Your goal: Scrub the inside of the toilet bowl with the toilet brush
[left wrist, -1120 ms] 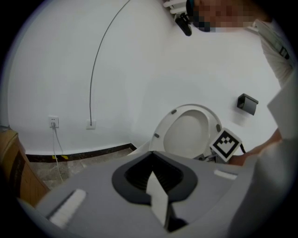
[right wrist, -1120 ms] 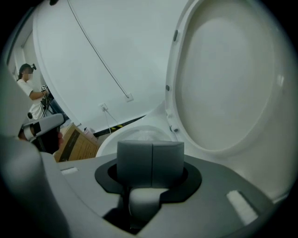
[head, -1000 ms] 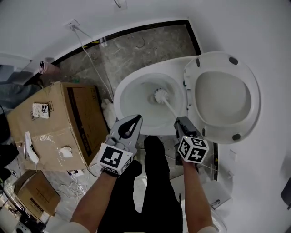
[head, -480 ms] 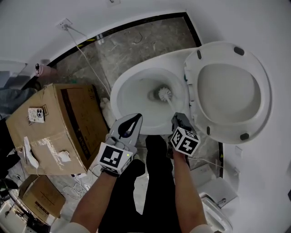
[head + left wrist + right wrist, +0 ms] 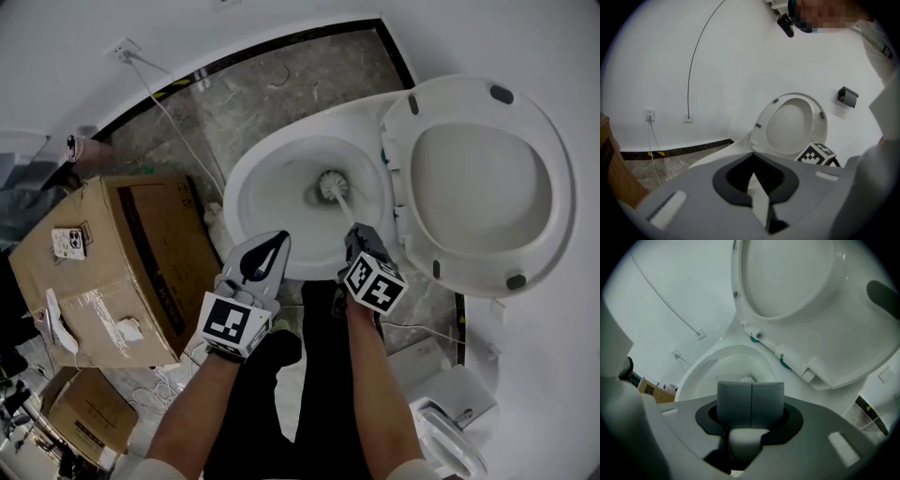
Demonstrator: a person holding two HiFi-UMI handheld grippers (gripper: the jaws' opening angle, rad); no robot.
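Toilet brush (image 5: 331,185) is held inside the toilet bowl (image 5: 246,180), its handle clamped in the right gripper's (image 5: 360,246) jaws. The left gripper (image 5: 278,242) is closed on nothing at the bowl's near rim. A cardboard box (image 5: 103,262) is seen left of the bowl.

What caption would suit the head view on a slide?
Right gripper holds toilet brush inside the toilet bowl; left gripper hovers empty near its rim.

Both forearms reach forward, left tongs (image 5: 278,242) closed and empty, right tongs (image 5: 354,232) clamped on the toilet brush (image 5: 332,184).
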